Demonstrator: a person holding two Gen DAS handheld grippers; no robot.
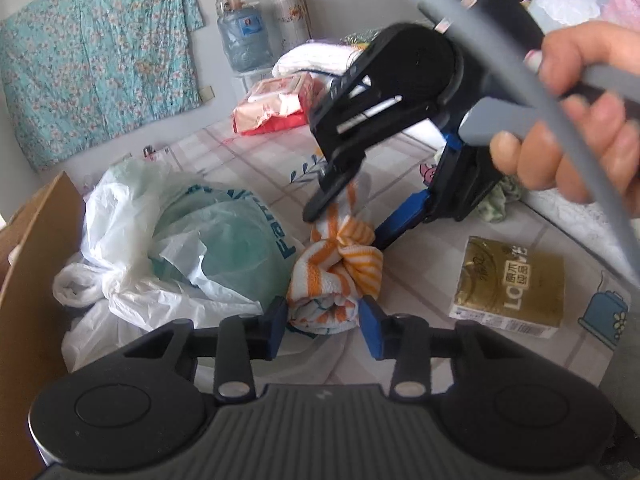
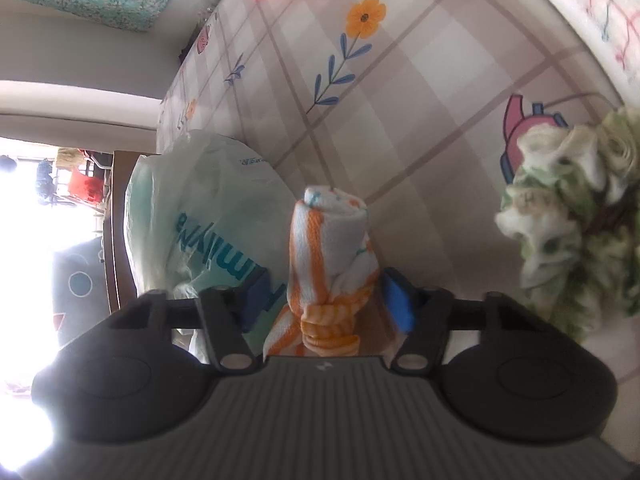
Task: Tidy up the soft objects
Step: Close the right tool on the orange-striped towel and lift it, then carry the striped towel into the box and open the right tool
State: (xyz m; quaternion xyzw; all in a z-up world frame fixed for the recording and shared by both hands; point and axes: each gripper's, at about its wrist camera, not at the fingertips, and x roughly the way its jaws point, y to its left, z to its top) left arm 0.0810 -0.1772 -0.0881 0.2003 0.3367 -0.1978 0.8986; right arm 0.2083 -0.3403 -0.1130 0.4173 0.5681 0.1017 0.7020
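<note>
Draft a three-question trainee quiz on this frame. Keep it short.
1. True or false: the striped towel is tied in a knot.
2. What sits between the fingers of the left tongs and also of the right tongs? A) plastic bag B) striped towel C) tissue pack
3. Fill in: the towel's stripes are ___.
Key: 1 true; 2 B; 3 orange.

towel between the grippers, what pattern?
Towel: white with orange stripes, knotted in the middle. Clearest in the left wrist view.
</note>
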